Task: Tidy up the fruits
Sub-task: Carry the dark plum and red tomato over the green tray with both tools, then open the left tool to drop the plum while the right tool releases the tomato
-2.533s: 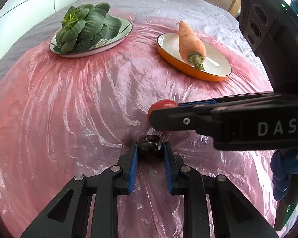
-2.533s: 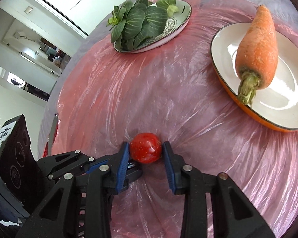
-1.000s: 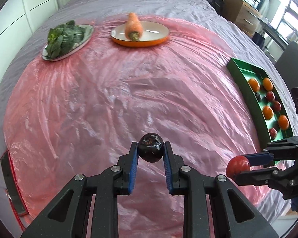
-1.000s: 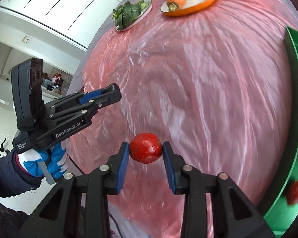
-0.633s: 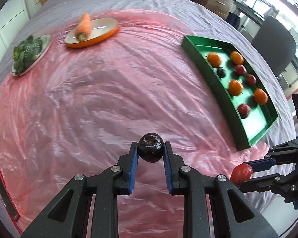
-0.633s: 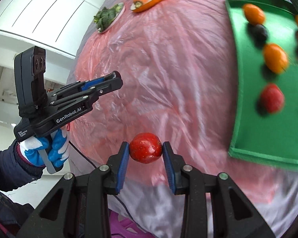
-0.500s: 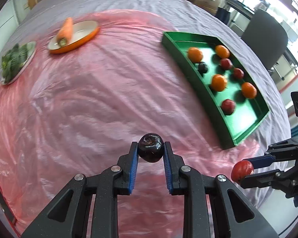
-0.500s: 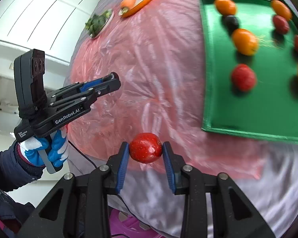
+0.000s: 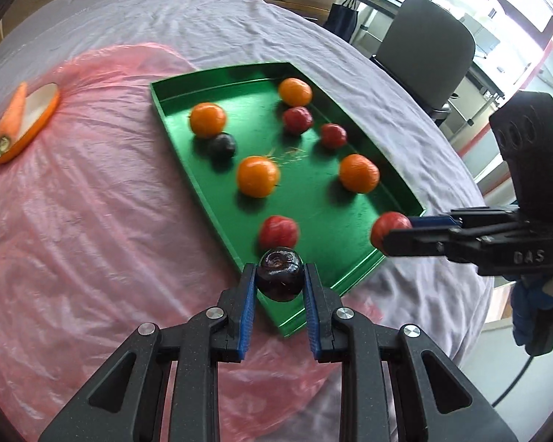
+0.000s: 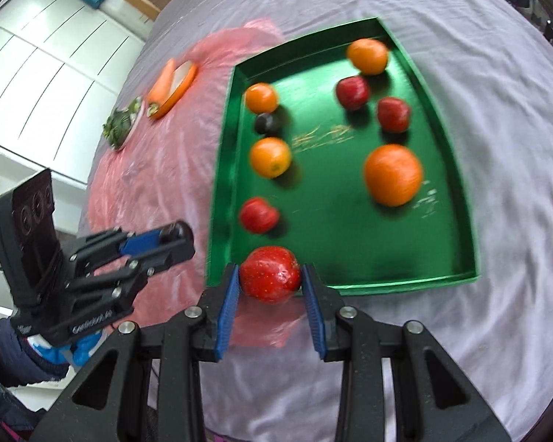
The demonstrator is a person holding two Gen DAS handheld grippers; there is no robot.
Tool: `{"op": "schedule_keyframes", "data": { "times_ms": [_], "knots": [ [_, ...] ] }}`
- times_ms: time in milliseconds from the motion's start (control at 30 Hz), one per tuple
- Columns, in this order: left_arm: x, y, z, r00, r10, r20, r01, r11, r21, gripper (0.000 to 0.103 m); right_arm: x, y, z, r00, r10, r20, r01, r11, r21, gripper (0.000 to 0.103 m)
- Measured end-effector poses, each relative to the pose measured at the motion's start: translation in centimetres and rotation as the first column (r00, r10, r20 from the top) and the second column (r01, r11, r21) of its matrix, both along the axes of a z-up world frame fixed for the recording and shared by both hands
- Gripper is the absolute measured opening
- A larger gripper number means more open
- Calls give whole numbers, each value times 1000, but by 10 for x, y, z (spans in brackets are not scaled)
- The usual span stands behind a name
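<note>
My left gripper (image 9: 279, 283) is shut on a dark purple plum (image 9: 279, 274) and holds it in the air over the near corner of the green tray (image 9: 173, 125). My right gripper (image 10: 270, 280) is shut on a red fruit (image 10: 270, 274), held above the tray's near edge (image 10: 350, 289). The right gripper also shows in the left wrist view (image 9: 390, 234), over the tray's right side. The tray holds several oranges, several red fruits and one dark plum (image 9: 222, 145).
An orange plate with a carrot (image 9: 13, 116) lies far left on the pink plastic sheet (image 9: 92, 221). A plate of greens (image 10: 123, 123) lies beyond it. A grey office chair (image 9: 424, 48) stands behind the table. The table edge is close on the right.
Both grippers have swung right from the pink sheet to the green tray, each still holding its fruit. The tray now lies directly under the fingertips.
</note>
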State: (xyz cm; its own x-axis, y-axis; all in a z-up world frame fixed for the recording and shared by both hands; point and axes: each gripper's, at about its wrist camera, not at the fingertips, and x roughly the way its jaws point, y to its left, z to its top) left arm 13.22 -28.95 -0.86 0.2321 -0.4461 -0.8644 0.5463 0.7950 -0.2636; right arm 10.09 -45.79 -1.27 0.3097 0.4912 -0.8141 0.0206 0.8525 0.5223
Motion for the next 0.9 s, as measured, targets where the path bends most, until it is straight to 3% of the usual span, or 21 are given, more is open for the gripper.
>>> {"op": "schedule_keyframes", "data": {
  "times_ms": [267,600,900],
  "knots": [
    [4,-41,-13,999,-40,-7,40,999,-6,21,15,-27,-17,1000,2,18,0,994,-109,47],
    [28,-82,-29,999,-45,-9,45,999,20,21,20,-28,-32,993,113,14,-105,954,-280,48],
    [40,-94,-49,999,-22,-28,24,998,62,21,20,-33,-41,991,128,29,-114,948,-296,48]
  ]
}}
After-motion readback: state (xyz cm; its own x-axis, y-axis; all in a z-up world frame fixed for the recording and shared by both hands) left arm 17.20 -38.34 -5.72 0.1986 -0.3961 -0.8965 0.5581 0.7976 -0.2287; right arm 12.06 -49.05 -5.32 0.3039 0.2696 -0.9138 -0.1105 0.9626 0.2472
